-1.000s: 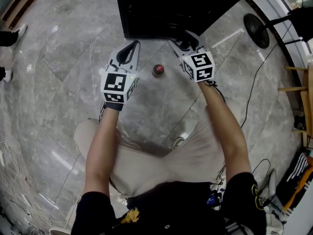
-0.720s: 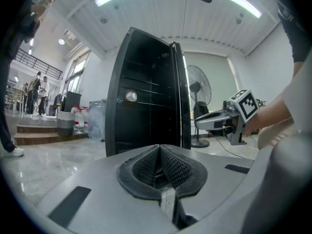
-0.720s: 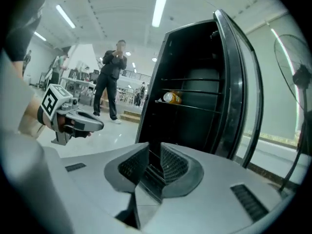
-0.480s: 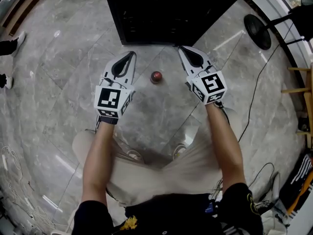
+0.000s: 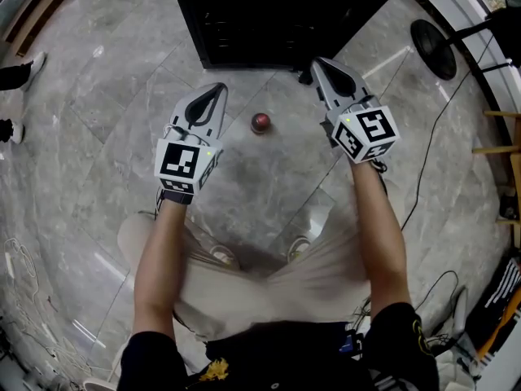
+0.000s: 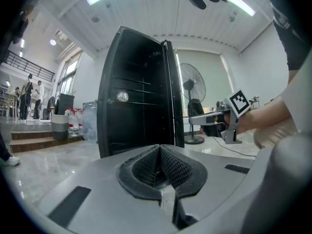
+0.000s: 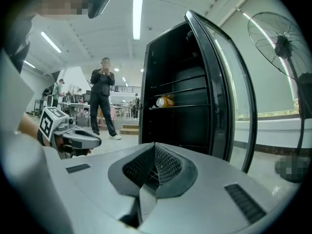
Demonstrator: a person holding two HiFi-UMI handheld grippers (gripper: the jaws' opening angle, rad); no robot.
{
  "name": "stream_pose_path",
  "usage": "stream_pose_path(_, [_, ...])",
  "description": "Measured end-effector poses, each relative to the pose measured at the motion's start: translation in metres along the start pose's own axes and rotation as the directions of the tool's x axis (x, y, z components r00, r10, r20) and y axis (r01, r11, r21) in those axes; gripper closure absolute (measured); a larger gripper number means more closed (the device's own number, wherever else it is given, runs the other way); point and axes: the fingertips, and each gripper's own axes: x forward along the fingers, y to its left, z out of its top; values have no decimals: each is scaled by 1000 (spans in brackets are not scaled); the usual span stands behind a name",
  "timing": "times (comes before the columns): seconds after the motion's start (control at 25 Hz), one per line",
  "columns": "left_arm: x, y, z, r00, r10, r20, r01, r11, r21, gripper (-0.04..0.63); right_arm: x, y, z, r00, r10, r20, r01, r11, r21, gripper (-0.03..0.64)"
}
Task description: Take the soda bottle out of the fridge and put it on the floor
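The soda bottle (image 5: 260,122), seen from above as a red cap on a dark body, stands upright on the grey marble floor in front of the open black fridge (image 5: 277,15). My left gripper (image 5: 218,90) is shut and empty, to the left of the bottle and apart from it. My right gripper (image 5: 317,63) is also shut and empty, to the bottle's right by the fridge's lower corner. In the left gripper view the jaws (image 6: 160,147) meet with nothing between them, and it is the same in the right gripper view (image 7: 155,145). An orange drink (image 7: 165,102) lies on a fridge shelf.
The fridge door (image 7: 229,91) stands open at the right. A standing fan (image 5: 430,49) with a cable trailing over the floor is at the far right. A person (image 7: 102,96) stands farther back in the room. Steps and water bottles (image 6: 73,123) are at the left.
My right gripper's jaws have closed, and it has risen and moved right, away from the bottle. The bottle stays standing on the floor. The left gripper has barely moved.
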Motion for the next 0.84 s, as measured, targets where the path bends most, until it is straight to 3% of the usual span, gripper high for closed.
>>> stream_pose_path(0.48, [7,-14,-10,997,-63,-41,64,998,21,577,4,1,-11,1000,10,-28,-11,1000,-22,620])
stream_pose_path(0.84, [7,-11,-7,999,-39,-22,40,999,11,577,6,5,-12,999,19,-31,-21,999,-42,620])
